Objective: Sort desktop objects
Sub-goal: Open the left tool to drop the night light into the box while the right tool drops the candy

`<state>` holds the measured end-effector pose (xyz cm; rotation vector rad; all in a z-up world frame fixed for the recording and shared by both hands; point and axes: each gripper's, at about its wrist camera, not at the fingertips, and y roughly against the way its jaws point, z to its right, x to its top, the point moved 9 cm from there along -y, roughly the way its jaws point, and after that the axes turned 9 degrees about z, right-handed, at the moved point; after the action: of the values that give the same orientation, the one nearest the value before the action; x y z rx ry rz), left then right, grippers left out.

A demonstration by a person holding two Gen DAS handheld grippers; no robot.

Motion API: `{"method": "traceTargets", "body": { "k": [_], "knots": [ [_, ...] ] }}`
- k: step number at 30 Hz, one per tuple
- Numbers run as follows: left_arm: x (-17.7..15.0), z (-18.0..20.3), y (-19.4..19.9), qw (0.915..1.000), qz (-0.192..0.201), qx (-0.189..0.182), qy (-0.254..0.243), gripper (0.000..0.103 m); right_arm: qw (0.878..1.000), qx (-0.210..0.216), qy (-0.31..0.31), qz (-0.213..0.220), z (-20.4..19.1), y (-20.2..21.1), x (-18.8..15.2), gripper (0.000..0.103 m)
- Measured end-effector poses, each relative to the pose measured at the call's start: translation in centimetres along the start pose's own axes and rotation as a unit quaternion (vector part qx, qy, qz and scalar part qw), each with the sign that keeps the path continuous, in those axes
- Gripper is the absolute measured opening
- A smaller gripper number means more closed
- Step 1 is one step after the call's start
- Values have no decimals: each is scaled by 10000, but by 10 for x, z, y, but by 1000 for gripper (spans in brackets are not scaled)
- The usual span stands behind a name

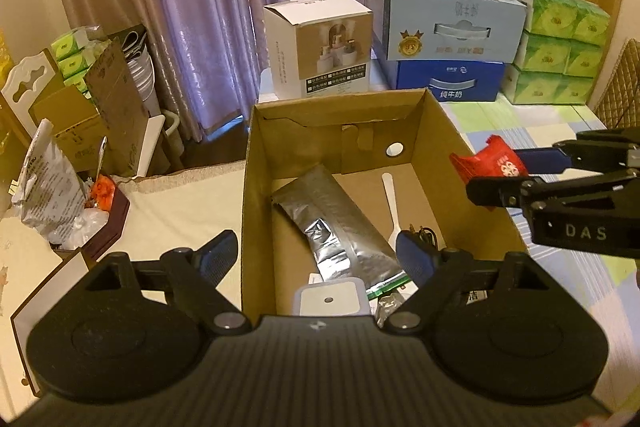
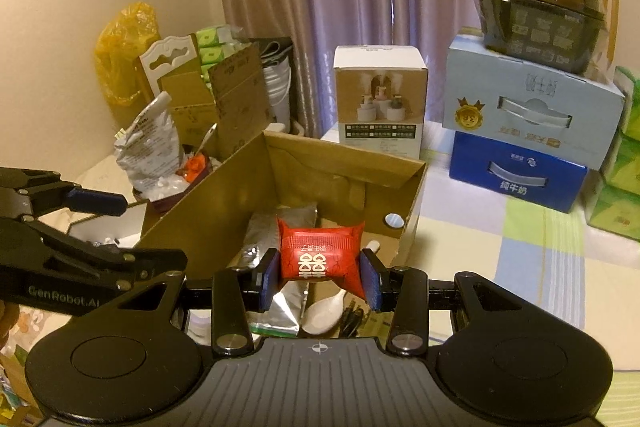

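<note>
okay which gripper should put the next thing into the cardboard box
Right. The right gripper already clamps the red packet just above the cardboard box; the left gripper hangs open and empty.

Table (image 2: 500,247) draped in a pastel checked cloth. Resting directly on it: open cardboard box (image 2: 352,167) near the middle, white carton (image 2: 380,99) behind, blue milk case (image 2: 516,175) alongside, green tissue packs (image 1: 560,47) stacked at the far right edge.

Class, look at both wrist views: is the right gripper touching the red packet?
Touching. In the right wrist view, both blue pads of the right gripper press against the sides of the red packet, with no gap visible.
</note>
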<state>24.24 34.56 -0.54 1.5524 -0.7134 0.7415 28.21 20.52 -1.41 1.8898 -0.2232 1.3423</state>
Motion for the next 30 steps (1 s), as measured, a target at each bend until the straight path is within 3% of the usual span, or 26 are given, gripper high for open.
{"method": "traceTargets", "body": {
  "k": [12,13,14,15,24,30],
  "knots": [
    [-2,2,2,10000,-29,-36,-81,83,9999,108,-100,5,-5,-13,14,41],
    [-3,1,2,10000,-34,-38,-78,83,9998,135,-118,33,-6,-15,16,49],
    [-3,1,2,10000,-42,-37,-70,83,9996,184,-201,110,-5,-16,20,64],
    [-4,1,2,10000,-50,-34,-61,83,9991,216,-314,189,-2,-15,23,68],
    [-10,2,4,10000,-87,-32,16,83,9974,122,-639,295,18,4,26,71],
    [-9,5,18,9999,-14,51,89,90,9965,84,-782,276,25,26,23,81]
  ]
}}
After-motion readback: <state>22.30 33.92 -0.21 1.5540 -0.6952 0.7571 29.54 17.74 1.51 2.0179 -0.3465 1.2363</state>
